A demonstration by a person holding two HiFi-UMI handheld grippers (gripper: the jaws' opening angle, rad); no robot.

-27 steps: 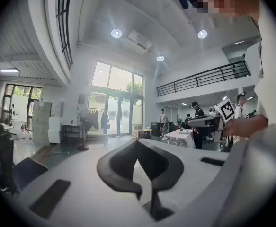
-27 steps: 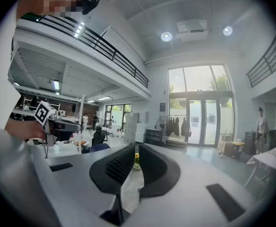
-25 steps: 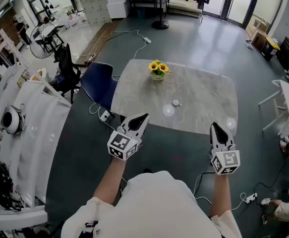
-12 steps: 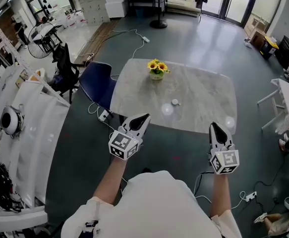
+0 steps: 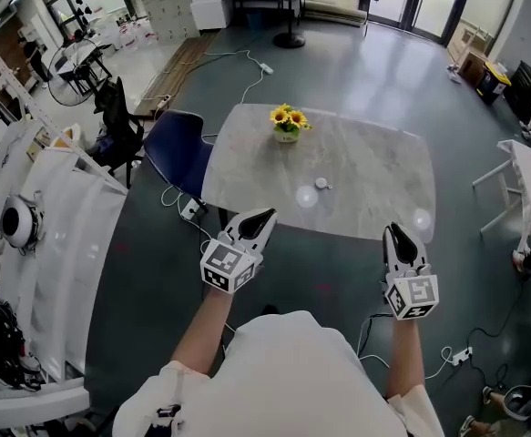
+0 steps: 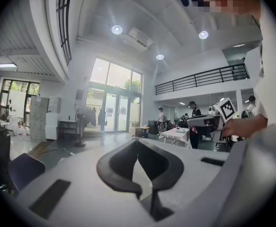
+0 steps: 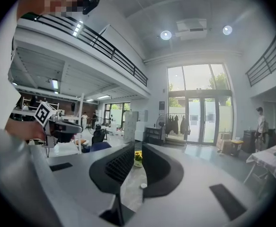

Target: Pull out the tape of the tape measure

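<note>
Left gripper clenched empty, right gripper barely parted. The tape measure mid-way across the table looks light and slide-prone, so we'd pin its case, then pull the tape's end.

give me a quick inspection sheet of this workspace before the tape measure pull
surface: pale marble-look table with rounded corners, mostly bare
job's things: small round white tape measure near the table's middle, no gripper on it
clutter: yellow sunflowers in a small pot by the far edge
grippers: left gripper jaws together, empty; right gripper jaws slightly apart, empty; both by the near edge
cables: white power strip with cord on the floor beyond the table; second strip lower right
surroundings: blue chair at the table's left
</note>
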